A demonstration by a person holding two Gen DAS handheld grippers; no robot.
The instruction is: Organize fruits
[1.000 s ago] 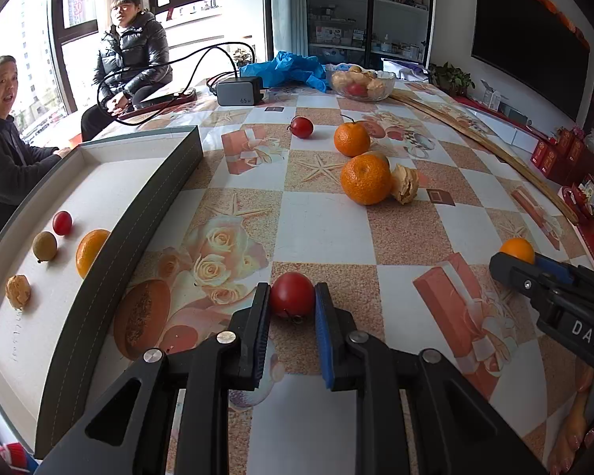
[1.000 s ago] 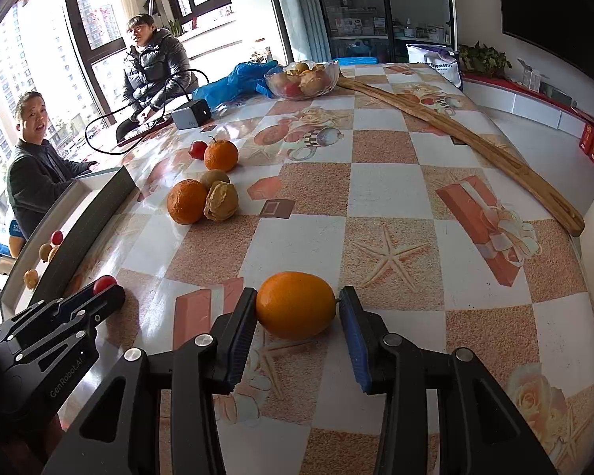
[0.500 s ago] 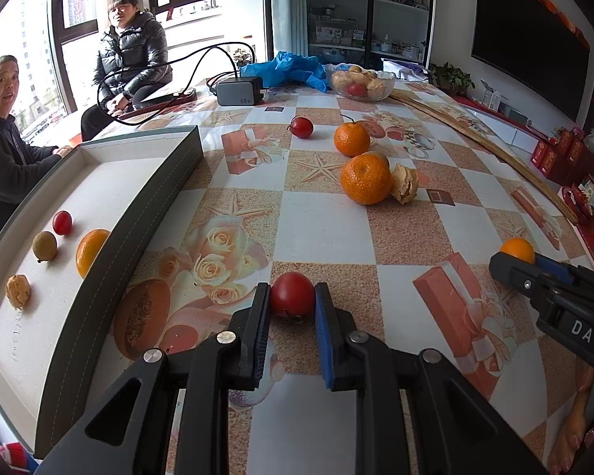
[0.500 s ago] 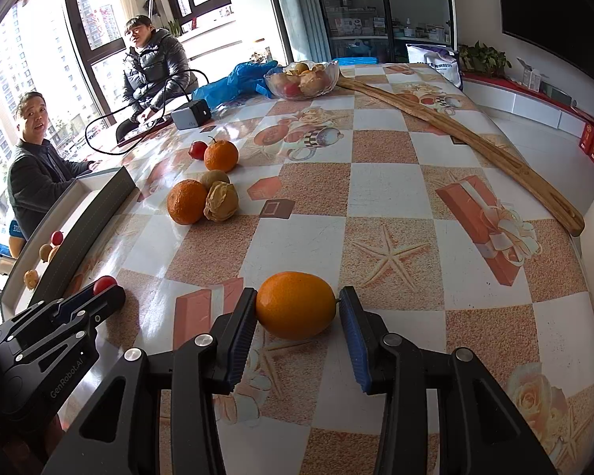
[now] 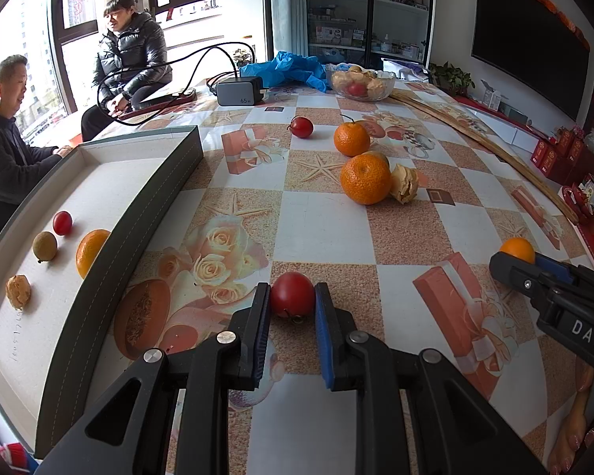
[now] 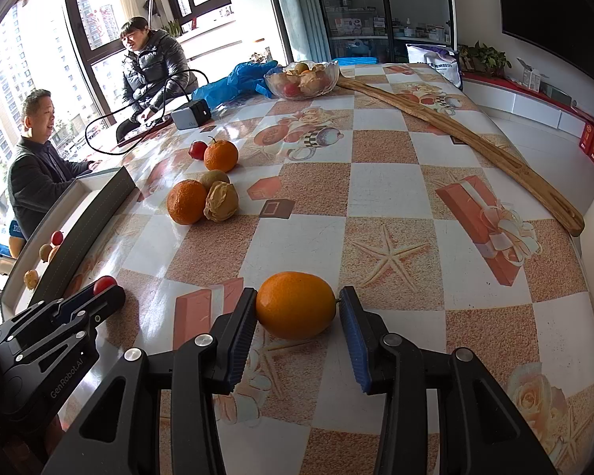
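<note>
Sat broad under everything, the table (image 5: 320,233), loose fruit scattered over its patterned cloth. Lay along the left edge, the tray (image 5: 138,213), four fruits lined up inside, likely the sorting spot. Pinched an orange (image 6: 295,304) between both pads, the right gripper (image 6: 297,312), fruit resting on the cloth. Clamped tight on a small red tomato (image 5: 292,295), the left gripper (image 5: 291,312), probably bound for the tray nearby.
</note>
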